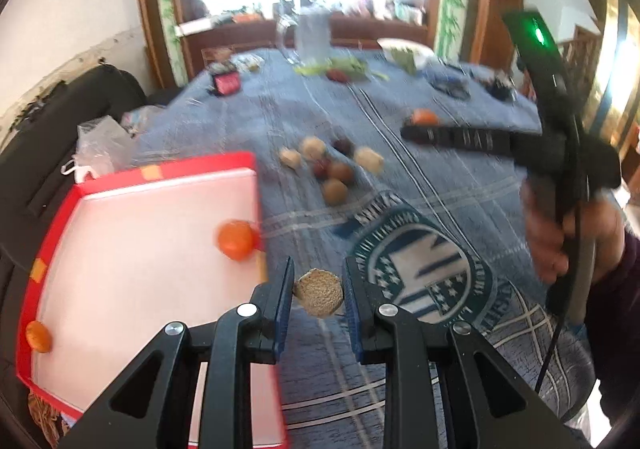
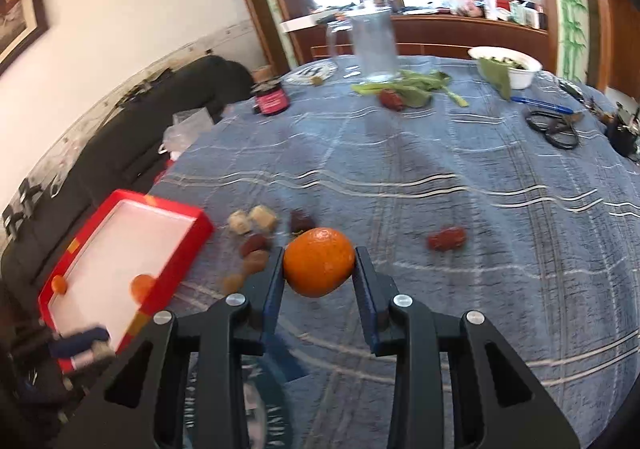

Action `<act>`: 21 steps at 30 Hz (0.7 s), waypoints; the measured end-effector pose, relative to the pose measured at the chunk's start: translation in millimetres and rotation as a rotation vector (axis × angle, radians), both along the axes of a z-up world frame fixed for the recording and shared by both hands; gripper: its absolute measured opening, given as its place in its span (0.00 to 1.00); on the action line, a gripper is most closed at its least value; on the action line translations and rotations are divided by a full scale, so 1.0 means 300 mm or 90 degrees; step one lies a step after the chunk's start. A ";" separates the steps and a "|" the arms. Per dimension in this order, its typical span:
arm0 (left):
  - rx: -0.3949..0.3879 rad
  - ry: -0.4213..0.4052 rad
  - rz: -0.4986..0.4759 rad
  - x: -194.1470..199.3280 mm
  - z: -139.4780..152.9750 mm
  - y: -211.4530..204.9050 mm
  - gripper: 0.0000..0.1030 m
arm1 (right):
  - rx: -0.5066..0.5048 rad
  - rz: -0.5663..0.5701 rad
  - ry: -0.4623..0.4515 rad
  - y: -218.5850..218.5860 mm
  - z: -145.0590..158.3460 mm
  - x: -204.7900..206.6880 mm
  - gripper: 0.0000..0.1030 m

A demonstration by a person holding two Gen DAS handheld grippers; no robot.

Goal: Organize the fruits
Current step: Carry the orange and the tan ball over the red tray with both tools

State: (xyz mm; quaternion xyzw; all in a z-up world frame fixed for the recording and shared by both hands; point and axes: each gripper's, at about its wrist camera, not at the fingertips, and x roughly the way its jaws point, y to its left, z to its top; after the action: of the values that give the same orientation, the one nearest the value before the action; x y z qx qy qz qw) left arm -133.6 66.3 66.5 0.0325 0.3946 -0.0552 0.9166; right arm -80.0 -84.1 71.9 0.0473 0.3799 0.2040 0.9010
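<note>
The left tongs (image 1: pixel 318 291) are closed around a tan, rough-skinned round fruit (image 1: pixel 319 292), its blue-padded fingers (image 1: pixel 283 289) pressing it from both sides above the blue plaid cloth covering the desk (image 1: pixel 400 137), just right of the red tray (image 1: pixel 48 249). That tray sits at about nine o'clock in the left wrist view, its pale floor carrying one orange (image 1: pixel 236 240) against the right wall and a second small orange (image 1: pixel 39 335) against the left wall. At twelve o'clock from the left tongs lies a loose cluster of small brown and tan fruits (image 1: pixel 335 173), well apart from the tray. In the right wrist view, the right tongs (image 2: pixel 319 267) are clamped on a large orange (image 2: pixel 319 262), lifted clear of the cloth. A red fruit (image 2: pixel 446 239) lies on the cloth at about two o'clock from it, and the scattered small fruits sit at ten o'clock, between these tongs and the tray. At the far end of the desk stand a clear glass pitcher (image 2: pixel 374 49), some green leaves (image 2: pixel 408 87), a white bowl (image 2: pixel 506 67), a dark jar with a pink label (image 2: pixel 271 97), a blue pen (image 2: pixel 540 104) and black scissors (image 2: pixel 554 127). In the left view a person's hand (image 1: pixel 560 233) grips the handle of the right tool at three o'clock.
</note>
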 end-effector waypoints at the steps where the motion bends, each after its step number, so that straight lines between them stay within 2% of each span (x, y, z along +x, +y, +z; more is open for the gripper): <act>1: 0.001 -0.010 0.011 -0.006 0.013 0.023 0.23 | -0.001 0.011 0.003 0.022 0.002 -0.010 0.35; 5: 0.010 -0.032 0.068 -0.008 0.030 0.119 0.23 | -0.008 0.075 0.010 0.153 0.021 -0.066 0.35; 12: 0.033 -0.038 0.179 -0.018 0.010 0.318 0.23 | -0.008 0.180 0.009 0.412 0.053 -0.142 0.35; 17: 0.066 -0.036 0.233 -0.030 -0.023 0.401 0.23 | -0.014 0.209 0.025 0.526 0.011 -0.148 0.35; 21: 0.065 -0.027 0.252 -0.029 -0.048 0.454 0.23 | -0.038 0.218 0.032 0.561 -0.047 -0.149 0.35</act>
State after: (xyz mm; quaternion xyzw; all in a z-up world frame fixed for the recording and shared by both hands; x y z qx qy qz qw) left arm -142.2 202.4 52.2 0.0018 0.3765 0.1469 0.9147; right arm -124.8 84.3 57.9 -0.0398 0.4106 0.3420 0.8443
